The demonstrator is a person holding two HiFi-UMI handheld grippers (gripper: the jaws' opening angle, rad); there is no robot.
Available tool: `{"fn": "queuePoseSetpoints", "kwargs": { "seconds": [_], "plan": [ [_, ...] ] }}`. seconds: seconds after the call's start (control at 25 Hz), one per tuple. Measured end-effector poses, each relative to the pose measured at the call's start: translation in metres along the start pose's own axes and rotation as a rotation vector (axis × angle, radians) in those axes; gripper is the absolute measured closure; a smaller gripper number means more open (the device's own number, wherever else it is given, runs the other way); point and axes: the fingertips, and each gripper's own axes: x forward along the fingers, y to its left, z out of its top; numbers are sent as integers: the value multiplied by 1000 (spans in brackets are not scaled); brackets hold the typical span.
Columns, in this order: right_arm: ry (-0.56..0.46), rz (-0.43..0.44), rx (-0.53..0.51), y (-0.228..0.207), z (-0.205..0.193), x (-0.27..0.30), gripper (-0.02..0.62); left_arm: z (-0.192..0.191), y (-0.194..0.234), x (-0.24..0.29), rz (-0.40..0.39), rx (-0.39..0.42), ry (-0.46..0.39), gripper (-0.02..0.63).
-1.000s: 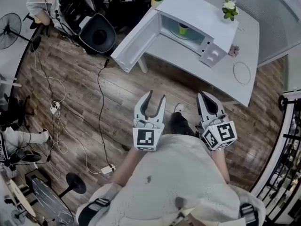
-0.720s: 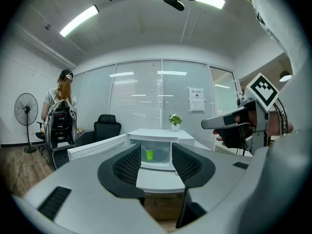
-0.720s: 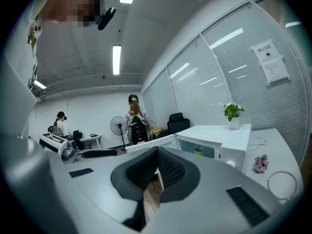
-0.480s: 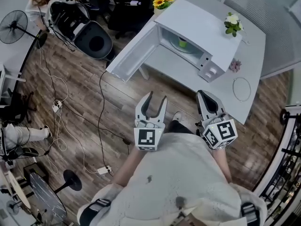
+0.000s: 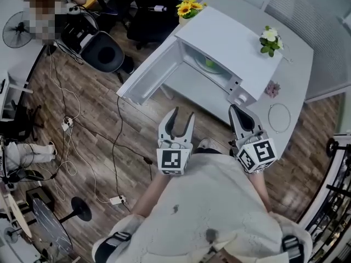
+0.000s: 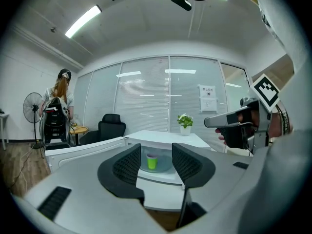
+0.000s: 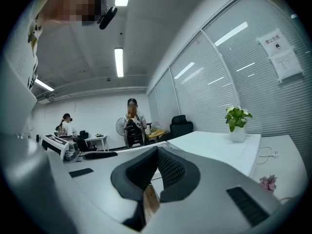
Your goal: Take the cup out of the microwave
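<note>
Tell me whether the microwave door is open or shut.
Open: the microwave door stands swung wide to the left, and the green cup shows inside.

**Closer to the microwave**

The left gripper (image 5: 182, 113) and right gripper (image 5: 237, 113) have drawn nearer the open microwave (image 5: 230, 34), whose door (image 5: 148, 78) is now just ahead. The left gripper's jaws have just been opening, with nothing between them. The microwave's top now hides most of the green cup (image 5: 210, 63).

The microwave (image 5: 225, 34) looked smooth, white and matt. The floor (image 5: 93, 130) showed wood grain. The fingers (image 6: 127, 165) bore ribbed black pads.
</note>
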Motion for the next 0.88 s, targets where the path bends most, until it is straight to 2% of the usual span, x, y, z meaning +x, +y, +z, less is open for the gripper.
{"fn": "queuePoseSetpoints", "kwargs": {
  "seconds": [0.36, 0.6, 0.88],
  "plan": [
    [-11, -44, 5, -53, 7, -2, 586, -13, -16, 53, -22, 21, 32, 396],
    [0, -136, 24, -77, 2, -8, 586, -30, -16, 89, -90, 48, 71, 390],
    [6, -281, 38, -92, 4, 4, 586, -51, 0, 140, -206, 58, 121, 383]
  ]
}}
